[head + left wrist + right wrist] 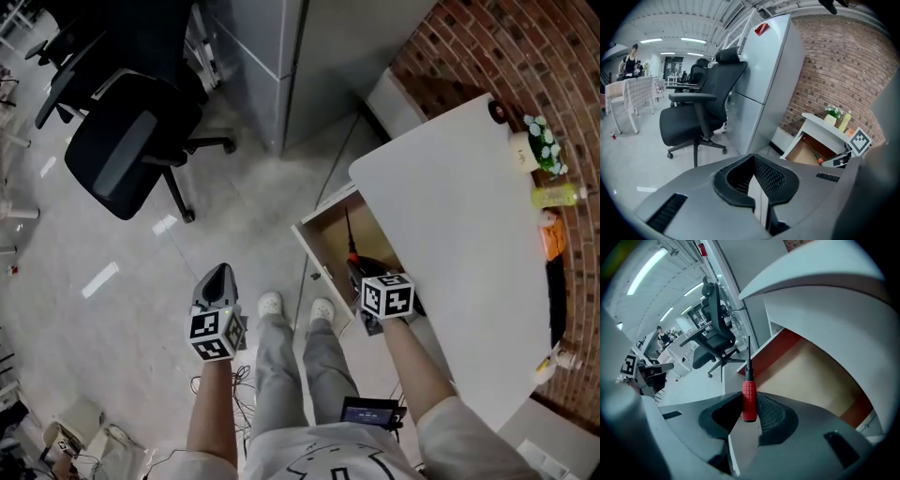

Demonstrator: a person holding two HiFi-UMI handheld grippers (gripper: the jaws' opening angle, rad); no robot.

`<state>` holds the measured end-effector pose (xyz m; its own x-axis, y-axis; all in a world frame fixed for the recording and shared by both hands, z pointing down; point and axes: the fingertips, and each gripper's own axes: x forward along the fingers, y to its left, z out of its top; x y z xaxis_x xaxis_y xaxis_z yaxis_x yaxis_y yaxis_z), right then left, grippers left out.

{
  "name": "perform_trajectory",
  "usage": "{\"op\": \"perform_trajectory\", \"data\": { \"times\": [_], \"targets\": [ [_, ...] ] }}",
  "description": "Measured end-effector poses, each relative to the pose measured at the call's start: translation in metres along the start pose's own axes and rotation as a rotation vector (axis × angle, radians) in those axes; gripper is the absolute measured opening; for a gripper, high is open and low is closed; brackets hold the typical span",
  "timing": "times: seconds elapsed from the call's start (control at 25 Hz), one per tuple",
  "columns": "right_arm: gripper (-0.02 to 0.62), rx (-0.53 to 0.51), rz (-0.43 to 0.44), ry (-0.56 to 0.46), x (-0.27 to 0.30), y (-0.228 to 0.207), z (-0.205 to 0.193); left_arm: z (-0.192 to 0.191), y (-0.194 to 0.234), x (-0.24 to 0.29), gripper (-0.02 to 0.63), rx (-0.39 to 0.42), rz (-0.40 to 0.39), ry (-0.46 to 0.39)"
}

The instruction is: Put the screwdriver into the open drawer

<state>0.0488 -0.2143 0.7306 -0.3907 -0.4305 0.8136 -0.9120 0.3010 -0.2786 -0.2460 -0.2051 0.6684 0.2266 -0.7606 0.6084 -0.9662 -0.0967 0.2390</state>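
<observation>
You wear a white short-sleeved shirt (323, 461) with dark line print, light grey trousers (292, 366) and white shoes (270, 304). Your grey left claw (219, 272) and right claw (748, 398) each carry a black-and-white marker cube (216, 335) at six o'clock.

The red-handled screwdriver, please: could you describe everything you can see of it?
The red-handled screwdriver has a cross-hatched, plastic-looking grip, a black collar and a thin dark metal shaft. The right gripper is shut on the grip, shaft pointing straight ahead, over the open wooden drawer. Only the jaws touch it.
</observation>
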Motion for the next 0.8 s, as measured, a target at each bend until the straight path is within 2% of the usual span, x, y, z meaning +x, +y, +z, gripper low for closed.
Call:
{"op": "perform_trajectory", "data": {
  "times": [0.36,0.64,0.8],
  "targets": [
    [0.095,0.066,-0.054,0.157,0.061,-0.019,-0.024,-0.02,0.017,0.02,0.009,-0.01,-0.003,0.035],
    [0.094,0.101,-0.069,0.195,0.087,-0.031,-0.036,-0.023,0.019,0.032,0.009,-0.01,-0.013,0.027],
    [0.095,0.092,-0.071,0.237,0.104,-0.037,-0.046,-0.028,0.02,0.039,0.009,0.016,-0.027,0.034]
  ]
}}
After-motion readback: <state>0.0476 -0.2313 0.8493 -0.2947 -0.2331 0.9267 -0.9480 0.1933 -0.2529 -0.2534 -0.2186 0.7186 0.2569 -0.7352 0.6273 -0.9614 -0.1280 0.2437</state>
